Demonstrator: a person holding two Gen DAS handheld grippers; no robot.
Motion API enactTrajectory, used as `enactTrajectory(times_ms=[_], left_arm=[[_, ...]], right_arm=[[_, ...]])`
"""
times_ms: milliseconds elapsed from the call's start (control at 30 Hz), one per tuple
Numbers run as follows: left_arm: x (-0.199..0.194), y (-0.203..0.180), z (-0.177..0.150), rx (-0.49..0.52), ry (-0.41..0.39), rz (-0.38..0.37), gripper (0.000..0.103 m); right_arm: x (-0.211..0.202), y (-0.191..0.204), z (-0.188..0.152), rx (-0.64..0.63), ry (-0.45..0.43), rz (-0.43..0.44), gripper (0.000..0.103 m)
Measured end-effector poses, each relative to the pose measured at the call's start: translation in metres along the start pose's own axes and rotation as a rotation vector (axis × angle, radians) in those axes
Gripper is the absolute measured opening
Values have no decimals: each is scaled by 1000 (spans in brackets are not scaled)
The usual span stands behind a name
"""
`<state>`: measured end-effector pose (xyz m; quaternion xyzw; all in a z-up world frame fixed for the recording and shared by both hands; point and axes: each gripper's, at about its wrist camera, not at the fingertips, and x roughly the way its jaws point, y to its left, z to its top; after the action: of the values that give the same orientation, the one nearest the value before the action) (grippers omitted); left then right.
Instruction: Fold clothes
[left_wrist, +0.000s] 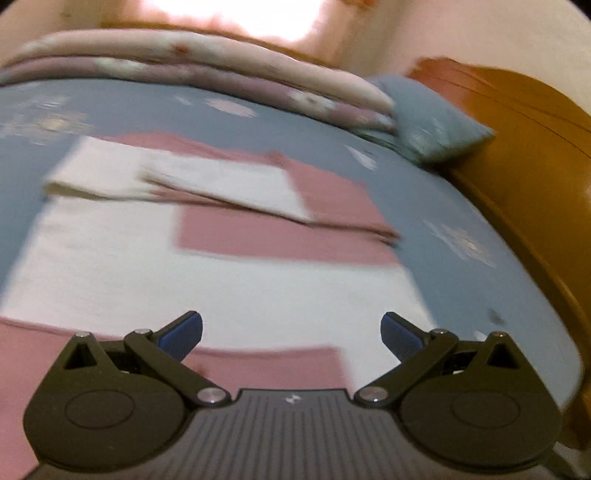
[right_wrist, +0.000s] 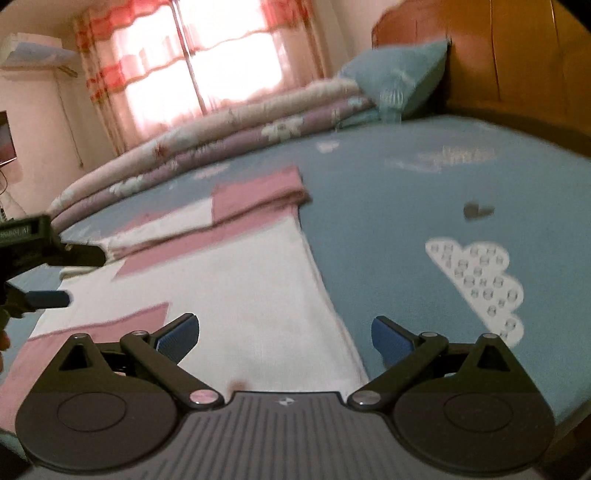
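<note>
Clothes (left_wrist: 229, 291), pink and white, are lying mid-frame on the blue bed (right_wrist: 399, 221); left claw (left_wrist: 291, 334) and right claw (right_wrist: 284, 338) are hovering released, curtains (right_wrist: 192, 59) glowing upper left.

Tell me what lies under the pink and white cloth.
The pink and white cloth lies on the blue bedsheet with cloud prints. The sheet beneath the cloth is covered, so nothing more shows there.

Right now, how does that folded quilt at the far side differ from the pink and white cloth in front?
The quilt is thick, floral and stacked in layers; the pink and white cloth is thin, plain blocks of colour, mostly spread flat with its far end folded over. The quilt lies near the window, the cloth near both tools. Both rest on the blue bedsheet.
</note>
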<state>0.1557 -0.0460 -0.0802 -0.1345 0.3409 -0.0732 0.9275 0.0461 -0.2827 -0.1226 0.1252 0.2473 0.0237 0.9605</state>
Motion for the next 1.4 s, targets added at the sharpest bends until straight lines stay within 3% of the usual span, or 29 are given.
enactTrajectory(times_ms=[133,200,333,400,500,633,800,1033,1200,1400], left_arm=[[10,54,-8,-121,-8,86,102],[13,73,-18,-175,-6,69,102],[1,81,-22,-144,-28,15,102],[-14,90,-16,-134,-69,-24,102],[-40,117,-9,-161,-126,-20,102],[-59,184,-5,-344,-144,-11,102],[-63,250,-10,-537,-105,-32,102],[-59,255,-15,-493,-56,-50,102],[-56,255,-16,-495,-59,-75,102],[-59,262,-18,-528,-79,-98,102]], right_arm=[[3,10,-1,-27,-38,-42,103],[3,19,1,-54,-58,-59,103],[0,50,16,-178,-119,-46,102],[6,81,31,-310,-115,-36,100],[20,137,53,-535,-144,25,97],[64,223,64,-815,-111,128,97],[137,311,51,-1065,-43,195,97],[202,379,33,-1165,1,222,97],[233,399,21,-1226,32,179,97],[233,396,8,-1191,68,225,97]])
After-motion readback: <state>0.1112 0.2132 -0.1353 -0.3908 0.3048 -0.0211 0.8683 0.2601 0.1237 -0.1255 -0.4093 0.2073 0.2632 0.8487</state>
